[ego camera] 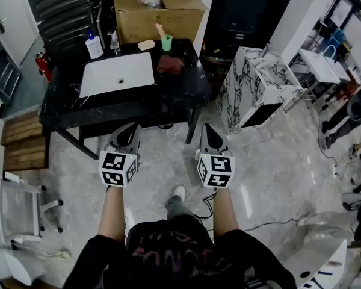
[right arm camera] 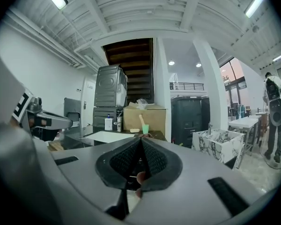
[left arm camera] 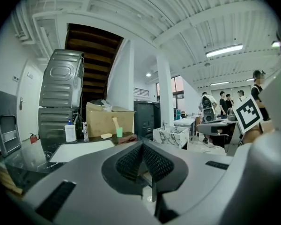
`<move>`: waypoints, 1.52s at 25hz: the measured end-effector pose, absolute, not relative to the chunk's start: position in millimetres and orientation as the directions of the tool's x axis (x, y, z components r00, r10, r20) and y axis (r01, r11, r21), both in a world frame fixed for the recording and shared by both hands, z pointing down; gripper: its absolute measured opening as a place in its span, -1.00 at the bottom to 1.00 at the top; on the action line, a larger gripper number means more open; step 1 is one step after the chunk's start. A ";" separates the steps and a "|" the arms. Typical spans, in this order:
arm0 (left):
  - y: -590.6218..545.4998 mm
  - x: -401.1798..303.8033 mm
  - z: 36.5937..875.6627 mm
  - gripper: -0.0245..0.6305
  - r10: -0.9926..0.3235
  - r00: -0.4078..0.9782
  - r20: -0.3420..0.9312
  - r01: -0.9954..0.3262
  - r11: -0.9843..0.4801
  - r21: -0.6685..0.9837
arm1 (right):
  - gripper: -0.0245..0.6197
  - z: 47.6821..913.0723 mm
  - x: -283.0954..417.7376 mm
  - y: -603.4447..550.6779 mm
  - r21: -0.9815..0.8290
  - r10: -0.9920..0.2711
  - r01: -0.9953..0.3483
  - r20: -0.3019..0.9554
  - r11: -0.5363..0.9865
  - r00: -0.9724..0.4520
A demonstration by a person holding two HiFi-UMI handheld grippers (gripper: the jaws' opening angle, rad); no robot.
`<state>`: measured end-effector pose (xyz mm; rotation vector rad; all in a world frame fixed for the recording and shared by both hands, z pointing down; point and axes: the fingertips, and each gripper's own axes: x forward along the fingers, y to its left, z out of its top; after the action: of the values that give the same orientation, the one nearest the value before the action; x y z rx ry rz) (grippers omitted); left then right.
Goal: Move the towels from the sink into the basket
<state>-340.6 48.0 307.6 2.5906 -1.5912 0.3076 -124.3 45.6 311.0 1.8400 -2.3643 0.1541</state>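
The green cup [ego camera: 166, 42] just behind the towel [ego camera: 169, 64] may be knocked over if the reach is made too deep, and the cloth may only be pushed along if the jaws are not opened first. No basket is made out. The left hand-held gripper [ego camera: 133, 126] and the right hand-held gripper [ego camera: 206, 127] are both pressed together, empty, well apart from the worktop [ego camera: 66, 104]. The towel is seen as a dark red crumpled heap, upper middle, just right of the white sink [ego camera: 102, 77].
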 end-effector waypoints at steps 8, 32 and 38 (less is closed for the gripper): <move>-36.0 -305.5 308.0 -0.87 -0.877 0.415 0.242 -0.899 -0.435 -0.038 | -0.88 311.9 -90.8 -46.3 -0.018 -0.945 -0.962 0.181 0.274 -0.273; -172.6 -244.4 310.7 -0.87 -0.856 0.450 0.254 -0.879 -0.474 -0.041 | -0.88 323.9 -57.8 -175.2 -0.039 -0.938 -0.957 0.194 0.287 -0.289; -215.2 -245.8 325.7 -0.87 -0.840 0.470 0.271 -0.869 -0.494 -0.023 | -0.88 331.3 -66.0 -213.6 -0.029 -0.938 -0.960 0.206 0.277 -0.277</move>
<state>-245.8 -215.2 325.7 2.5902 -1.5136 0.3760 -66.0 -213.6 331.3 1.7906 -2.3884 0.2217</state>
